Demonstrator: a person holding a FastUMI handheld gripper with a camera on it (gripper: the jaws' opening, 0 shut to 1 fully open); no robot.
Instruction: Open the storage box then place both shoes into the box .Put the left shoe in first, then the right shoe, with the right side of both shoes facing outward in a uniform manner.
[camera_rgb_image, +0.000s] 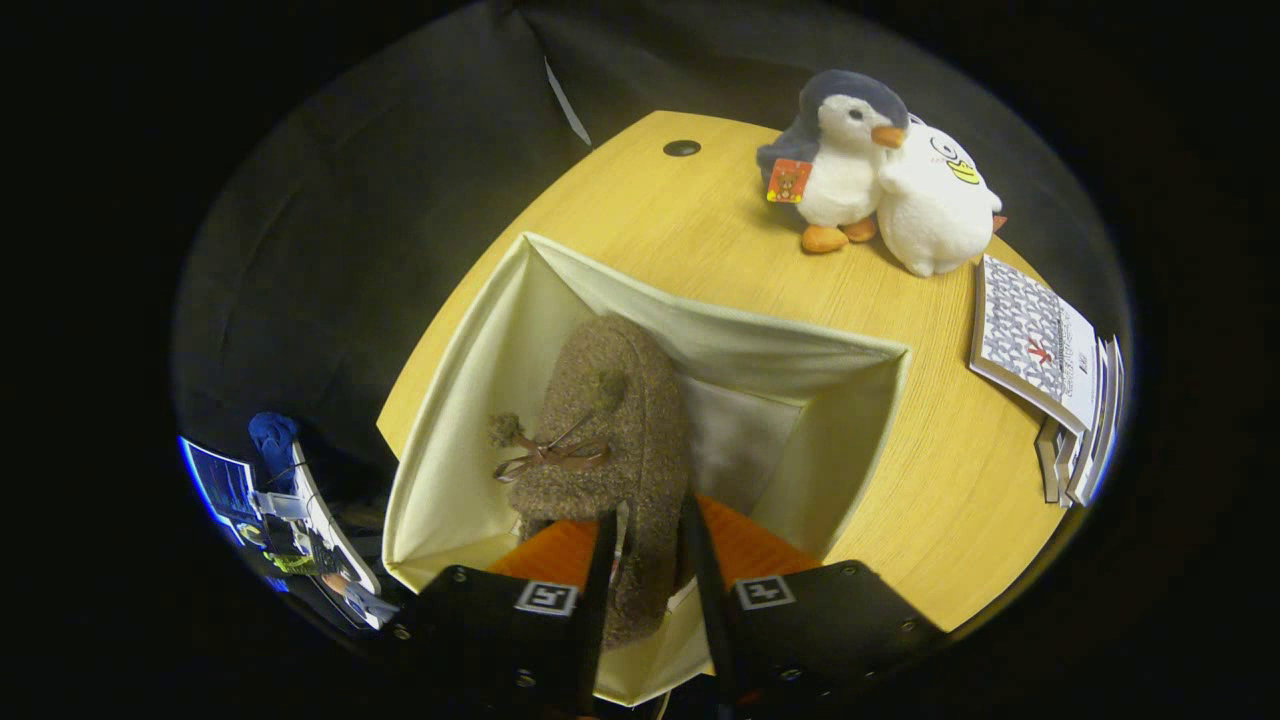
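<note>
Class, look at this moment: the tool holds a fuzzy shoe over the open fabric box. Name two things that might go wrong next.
1. The tool grips the shoe only at its heel end, so the shoe may tip or slip on release.
2. The box has soft walls; the descending shoe might catch the near rim and fold it inward.

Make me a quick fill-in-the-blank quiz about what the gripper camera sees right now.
1. The gripper is shut on a fuzzy brown ____.
2. The shoe hangs over an open cream ____.
3. Beyond the storage box, two ____ toys sit on the table.

Answers: shoe; storage box; plush
</note>
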